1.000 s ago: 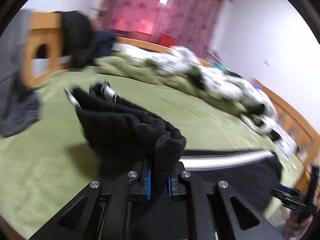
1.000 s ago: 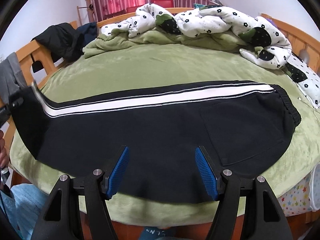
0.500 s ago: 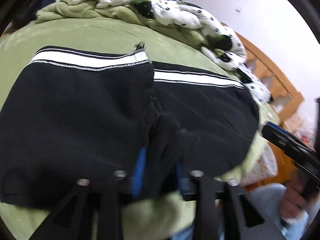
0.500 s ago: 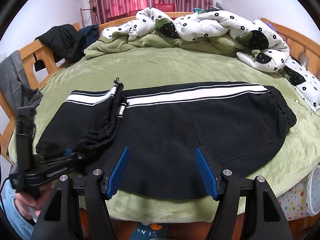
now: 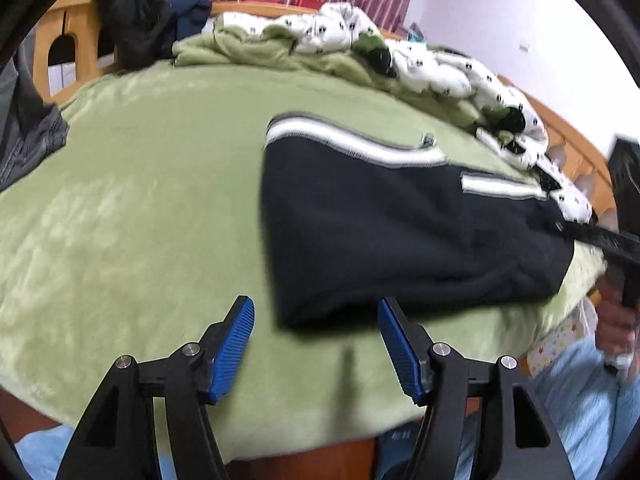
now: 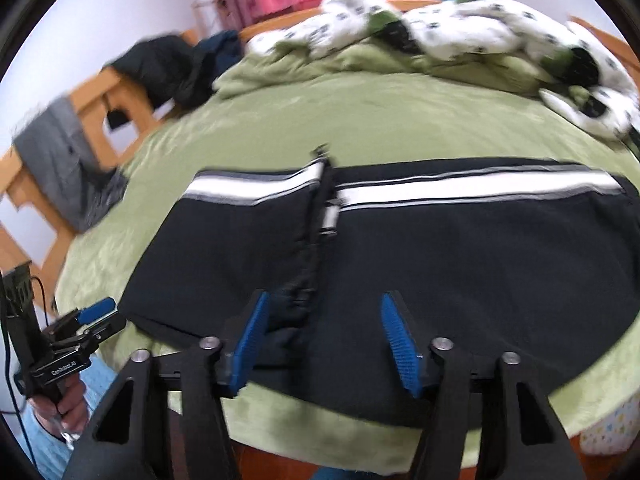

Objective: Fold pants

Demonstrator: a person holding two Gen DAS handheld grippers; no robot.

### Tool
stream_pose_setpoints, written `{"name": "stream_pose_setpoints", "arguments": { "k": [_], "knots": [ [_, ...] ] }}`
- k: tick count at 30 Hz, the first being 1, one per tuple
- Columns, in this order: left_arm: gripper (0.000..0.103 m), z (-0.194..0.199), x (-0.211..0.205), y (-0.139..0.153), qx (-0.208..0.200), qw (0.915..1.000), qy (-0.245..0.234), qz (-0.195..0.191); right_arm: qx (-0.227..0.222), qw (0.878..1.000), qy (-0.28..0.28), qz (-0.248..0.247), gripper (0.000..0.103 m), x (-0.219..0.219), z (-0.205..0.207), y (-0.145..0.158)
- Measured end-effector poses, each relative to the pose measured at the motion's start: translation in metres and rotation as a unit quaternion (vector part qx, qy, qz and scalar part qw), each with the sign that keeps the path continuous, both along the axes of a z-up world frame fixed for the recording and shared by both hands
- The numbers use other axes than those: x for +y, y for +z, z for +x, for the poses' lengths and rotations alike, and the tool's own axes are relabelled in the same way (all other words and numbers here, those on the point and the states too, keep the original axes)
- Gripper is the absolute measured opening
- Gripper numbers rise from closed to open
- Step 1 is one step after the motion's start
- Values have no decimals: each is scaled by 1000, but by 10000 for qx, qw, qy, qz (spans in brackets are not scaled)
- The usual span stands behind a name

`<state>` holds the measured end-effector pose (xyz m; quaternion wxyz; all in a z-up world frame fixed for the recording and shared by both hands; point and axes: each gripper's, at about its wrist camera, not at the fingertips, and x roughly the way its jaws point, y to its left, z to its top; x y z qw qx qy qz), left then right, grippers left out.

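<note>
The black track pants with a white side stripe are laid on the green bed blanket, the leg end folded over the upper part. The left gripper has just been opening; nothing is held between its blue pads. The right gripper has just been closing, is half open above the fabric, and no grip is seen

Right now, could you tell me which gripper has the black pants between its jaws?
The right gripper: the pants lie between its jaws; the left gripper frames mostly green blanket.
</note>
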<state>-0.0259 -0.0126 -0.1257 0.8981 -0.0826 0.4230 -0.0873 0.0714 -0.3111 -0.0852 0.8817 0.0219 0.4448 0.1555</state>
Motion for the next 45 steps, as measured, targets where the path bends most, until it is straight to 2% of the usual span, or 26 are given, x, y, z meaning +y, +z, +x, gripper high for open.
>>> {"name": "stream_pose_setpoints", "arguments": {
  "k": [3, 4, 7, 9, 10, 13, 14, 16, 18, 19, 21, 23, 25, 31, 34, 36, 37, 38, 39, 40, 42, 45],
  "knots": [
    [62, -3, 4, -8, 61, 9999, 6, 140, 302, 9994, 81, -166, 50, 25, 17, -20],
    [62, -3, 5, -11, 69, 9999, 5, 127, 399, 9989, 61, -223, 47, 29, 22, -26],
    [62, 4, 7, -15, 88, 9999, 84, -36, 636, 9962, 51, -593, 29, 41, 31, -47],
    [62, 9, 6, -17, 43, 9996, 113, -263, 385, 9969, 74, -689, 25, 41, 25, -45],
    [62, 14, 6, -19, 28, 9991, 187, -373, 216, 9975, 108, -670, 19, 40, 19, -37],
    [62, 25, 5, -30, 88, 9981, 418, -449, -124, 9998, 29, -121, 18, 19, 0, -11],
    [62, 28, 6, -33, 125, 9977, 434, -511, -115, 9999, 30, 42, 19, 14, -6, -8],
    [62, 25, 9, -36, 6, 9968, 464, -645, 162, 9997, 128, -92, 21, 16, -8, -23],
    [62, 22, 10, -37, -65, 9965, 453, -702, 714, 9966, 290, -304, 26, 28, -2, -51],
    [62, 21, 10, -38, -83, 9964, 445, -711, 830, 9952, 352, -376, 31, 32, -1, -58],
    [62, 16, 11, -38, -144, 9969, 391, -665, 502, 9968, 423, -458, 34, 35, -5, -49],
    [62, 12, 11, -38, -197, 9976, 329, -573, 387, 9980, 385, -310, 48, 32, -3, -40],
    [62, 10, 10, -38, -252, 9983, 268, -461, 384, 9989, 218, -177, 56, 26, 8, -37],
    [62, 15, 10, -36, -358, 9978, 269, -484, 991, 9948, -225, 82, 60, 20, 67, -58],
    [62, 17, 12, -35, -404, 9973, 299, -543, 871, 9959, -169, 161, 62, 28, 86, -64],
    [62, 19, 11, -36, -424, 9973, 318, -507, 755, 9970, 90, 146, 43, 36, 89, -65],
    [62, 20, 8, -36, -435, 9975, 346, -433, 705, 9974, 129, 111, 24, 38, 94, -64],
    [62, 20, 4, -37, -432, 9979, 372, -323, 603, 9980, 132, 109, 15, 37, 95, -61],
    [62, 21, 0, -37, -434, 9982, 390, -168, 414, 9990, 102, 154, 13, 33, 93, -54],
    [62, 21, -3, -36, -443, 9982, 386, -72, 42, 9994, -114, 323, 12, 23, 88, -39],
    [62, 21, -10, -34, -452, 9985, 287, 65, -216, 9981, -129, 556, 11, 7, 85, -20],
    [62, 21, -19, -33, -448, 9985, 270, 173, -169, 9988, -462, 84, 11, -6, 92, -26]
  ]
}}
